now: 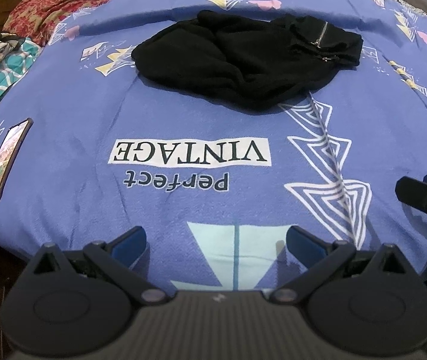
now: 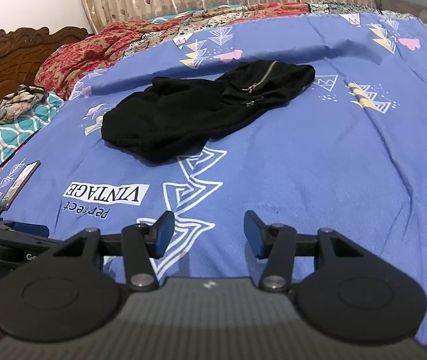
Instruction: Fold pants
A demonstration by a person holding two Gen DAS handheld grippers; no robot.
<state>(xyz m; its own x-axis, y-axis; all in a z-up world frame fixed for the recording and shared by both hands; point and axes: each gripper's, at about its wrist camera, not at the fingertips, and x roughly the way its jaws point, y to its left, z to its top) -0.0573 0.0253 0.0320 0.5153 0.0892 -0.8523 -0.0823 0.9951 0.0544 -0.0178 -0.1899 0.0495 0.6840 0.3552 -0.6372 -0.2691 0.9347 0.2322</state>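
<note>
- Black pants [image 1: 243, 60] bunched mid-bed on the blue printed bedsheet [image 1: 63, 138], zippered end to the right, well beyond both tools.
- Left gripper [image 1: 216, 246] gaping, empty; right gripper [image 2: 208, 234] parted, nothing between.
- Reach in, spread the heap flat before creasing.
- Steer clear of the phone [image 1: 4, 162].

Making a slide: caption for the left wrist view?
Open left gripper above blue bedsheet, black pants crumpled ahead.
</note>
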